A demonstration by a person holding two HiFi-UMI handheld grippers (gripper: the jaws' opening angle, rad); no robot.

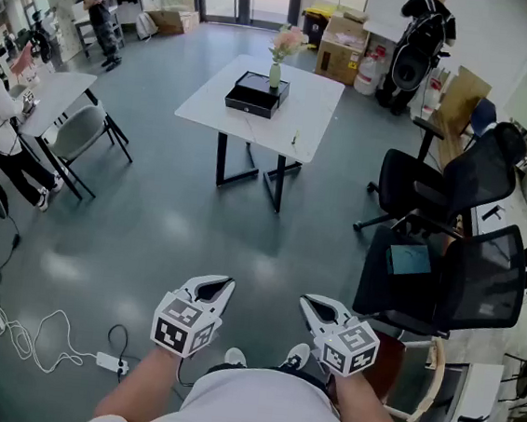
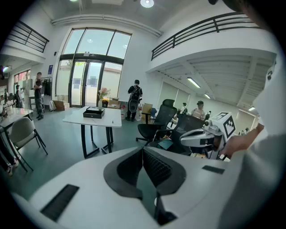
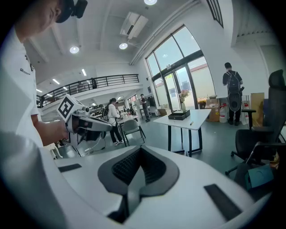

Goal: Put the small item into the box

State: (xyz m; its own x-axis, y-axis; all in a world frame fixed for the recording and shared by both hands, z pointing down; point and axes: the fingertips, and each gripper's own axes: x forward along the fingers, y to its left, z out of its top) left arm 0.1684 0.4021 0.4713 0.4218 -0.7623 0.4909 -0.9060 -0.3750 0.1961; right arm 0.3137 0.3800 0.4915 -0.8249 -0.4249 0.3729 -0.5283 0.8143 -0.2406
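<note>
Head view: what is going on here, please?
A person stands some way from the white square table, holding the left tongs and right tongs, both shut and empty. The flat black box sits on the table, a small dark item near its front edge; nothing is handled yet.

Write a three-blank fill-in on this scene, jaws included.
1. The black box sits on a white table by a vase of ____.
2. The jaws of the left gripper and right gripper are both ____.
3. The small item lies on the table, outside the ____.
Missing: flowers; shut; box.
</note>
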